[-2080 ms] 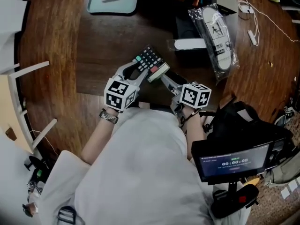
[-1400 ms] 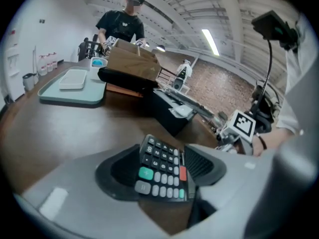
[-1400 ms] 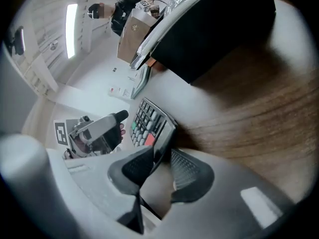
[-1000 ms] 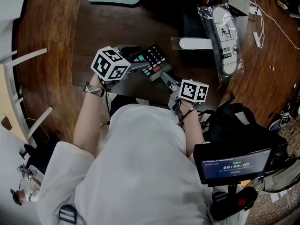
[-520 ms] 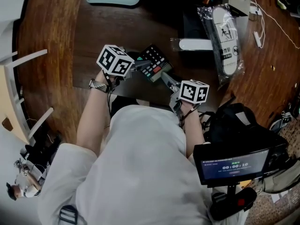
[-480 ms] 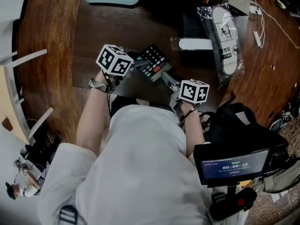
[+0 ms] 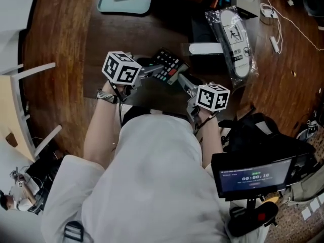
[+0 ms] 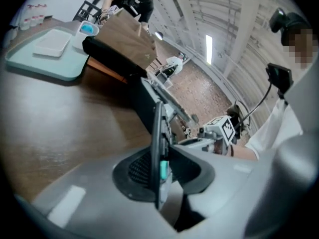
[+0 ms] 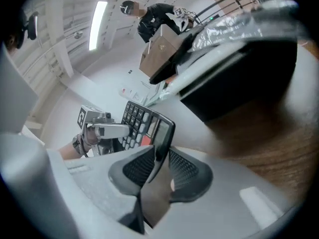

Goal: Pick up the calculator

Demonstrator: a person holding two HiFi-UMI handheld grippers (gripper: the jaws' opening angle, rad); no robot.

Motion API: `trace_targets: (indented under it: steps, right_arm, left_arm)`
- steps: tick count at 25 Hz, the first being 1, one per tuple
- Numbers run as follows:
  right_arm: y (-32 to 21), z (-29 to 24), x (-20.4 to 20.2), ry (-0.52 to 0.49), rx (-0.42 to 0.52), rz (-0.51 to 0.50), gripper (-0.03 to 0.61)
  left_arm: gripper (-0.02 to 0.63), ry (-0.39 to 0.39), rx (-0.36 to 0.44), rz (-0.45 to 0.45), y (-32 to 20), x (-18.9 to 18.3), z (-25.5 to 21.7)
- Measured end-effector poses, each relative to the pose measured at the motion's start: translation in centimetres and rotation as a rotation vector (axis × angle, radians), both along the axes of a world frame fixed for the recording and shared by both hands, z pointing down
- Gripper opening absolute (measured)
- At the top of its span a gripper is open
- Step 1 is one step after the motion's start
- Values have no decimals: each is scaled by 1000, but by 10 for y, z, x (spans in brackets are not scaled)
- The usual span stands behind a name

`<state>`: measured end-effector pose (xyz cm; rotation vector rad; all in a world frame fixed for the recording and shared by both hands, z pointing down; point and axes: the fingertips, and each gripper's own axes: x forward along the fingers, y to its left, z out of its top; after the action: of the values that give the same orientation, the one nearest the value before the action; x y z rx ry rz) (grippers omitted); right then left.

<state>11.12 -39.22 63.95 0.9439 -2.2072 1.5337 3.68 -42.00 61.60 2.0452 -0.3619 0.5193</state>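
Holding the flat black calculator (image 7: 166,65) over the wooden table (image 7: 61,39), the left gripper (image 7: 151,71) is closing on its thin edge; the right gripper (image 7: 180,80) pinches its screen end; only the right gripper view shows the square keys (image 9: 130,118).

- The left tongs (image 7: 153,70), spread wide a second ago, are now closing on the left edge of the black keypad calculator (image 7: 167,65).
- The calculator has shifted nearer the white oblong bar (image 7: 205,48).

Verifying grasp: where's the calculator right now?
Head view centre, over the dark mat: calculator clamped between left tongs, jaws closing, and right tongs.
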Motion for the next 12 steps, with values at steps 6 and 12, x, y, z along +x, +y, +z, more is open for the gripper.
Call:
trace_targets:
  steps: [6, 12]
  right_arm:
    - [-25, -53, 7, 49, 211, -9, 94]
    - [-37, -96, 15, 184, 450, -49, 94]
  left_arm:
    - [86, 41, 178, -1, -12, 6, -58]
    - [80, -23, 386, 114, -6, 14, -95]
